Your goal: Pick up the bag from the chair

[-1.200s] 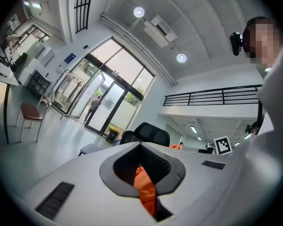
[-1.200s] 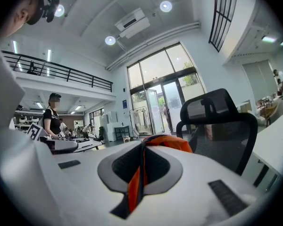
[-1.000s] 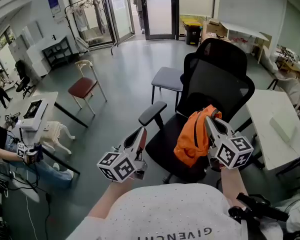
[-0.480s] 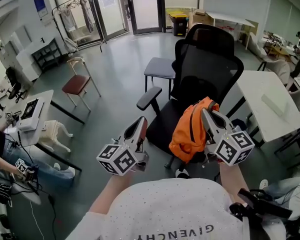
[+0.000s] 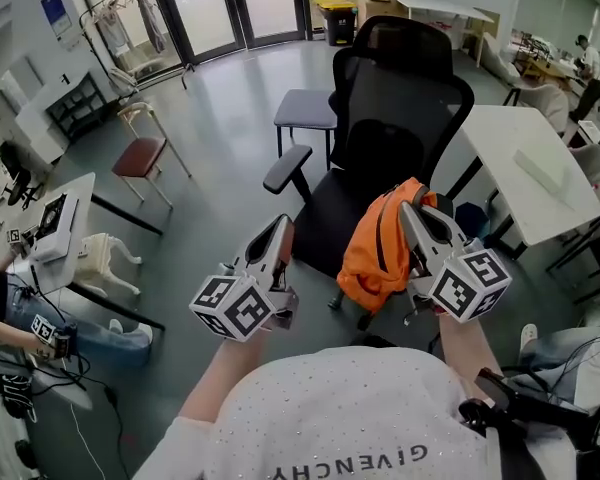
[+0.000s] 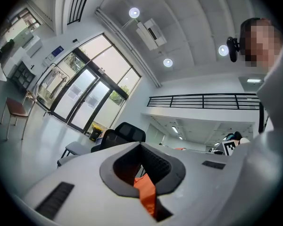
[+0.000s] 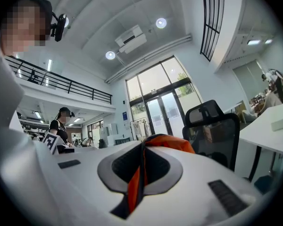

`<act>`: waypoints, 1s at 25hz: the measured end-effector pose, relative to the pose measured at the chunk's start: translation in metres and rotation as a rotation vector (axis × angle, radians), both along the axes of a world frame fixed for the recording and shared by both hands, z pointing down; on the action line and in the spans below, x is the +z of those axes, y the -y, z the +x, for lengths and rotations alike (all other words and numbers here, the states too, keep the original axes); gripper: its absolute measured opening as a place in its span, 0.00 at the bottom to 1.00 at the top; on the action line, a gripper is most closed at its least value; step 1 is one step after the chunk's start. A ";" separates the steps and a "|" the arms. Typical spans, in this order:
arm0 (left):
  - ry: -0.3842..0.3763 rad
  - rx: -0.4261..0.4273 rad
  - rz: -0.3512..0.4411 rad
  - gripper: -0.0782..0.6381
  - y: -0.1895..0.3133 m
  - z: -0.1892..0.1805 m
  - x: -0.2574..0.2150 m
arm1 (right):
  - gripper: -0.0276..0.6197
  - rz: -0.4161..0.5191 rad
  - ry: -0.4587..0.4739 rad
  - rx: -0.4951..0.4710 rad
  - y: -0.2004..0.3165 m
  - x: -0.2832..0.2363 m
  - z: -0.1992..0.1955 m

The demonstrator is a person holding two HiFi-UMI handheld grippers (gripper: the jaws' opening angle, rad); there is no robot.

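Observation:
The orange bag (image 5: 378, 250) hangs from my right gripper (image 5: 410, 211), off the seat of the black office chair (image 5: 405, 108) and just in front of it. In the right gripper view the gripper (image 7: 142, 147) is shut on the bag's orange and black strap (image 7: 134, 187). My left gripper (image 5: 281, 226) is held to the left of the bag, apart from it. In the left gripper view its jaws (image 6: 140, 147) stand a little apart with nothing between them, and orange fabric (image 6: 146, 192) shows through the gap.
A white table (image 5: 535, 173) stands right of the chair. A grey stool (image 5: 305, 108) is behind the chair's armrest (image 5: 286, 168), and a red-seated chair (image 5: 140, 153) is at the left. A white desk (image 5: 65, 223) with a seated person is at the far left.
The bag has come up off the chair seat and toward me with the right gripper. The chair now sits farther from both grippers.

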State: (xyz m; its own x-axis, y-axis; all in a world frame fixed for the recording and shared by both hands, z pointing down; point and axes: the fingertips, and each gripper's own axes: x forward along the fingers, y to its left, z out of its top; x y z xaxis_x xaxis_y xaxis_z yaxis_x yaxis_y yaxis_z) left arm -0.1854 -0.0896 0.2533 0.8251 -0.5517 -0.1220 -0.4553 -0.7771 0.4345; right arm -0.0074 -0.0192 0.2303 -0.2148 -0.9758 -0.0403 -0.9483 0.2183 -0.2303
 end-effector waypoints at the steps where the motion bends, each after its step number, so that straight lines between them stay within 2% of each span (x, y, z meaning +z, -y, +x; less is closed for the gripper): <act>1: 0.001 -0.001 -0.001 0.11 -0.002 0.000 0.001 | 0.05 0.003 -0.003 0.000 -0.002 -0.001 0.000; 12: -0.019 -0.039 -0.031 0.11 -0.027 0.006 0.004 | 0.05 0.006 -0.021 -0.013 -0.029 -0.007 0.010; 25: -0.006 -0.112 -0.065 0.11 -0.109 0.010 0.014 | 0.05 -0.042 -0.043 -0.081 -0.098 0.006 0.019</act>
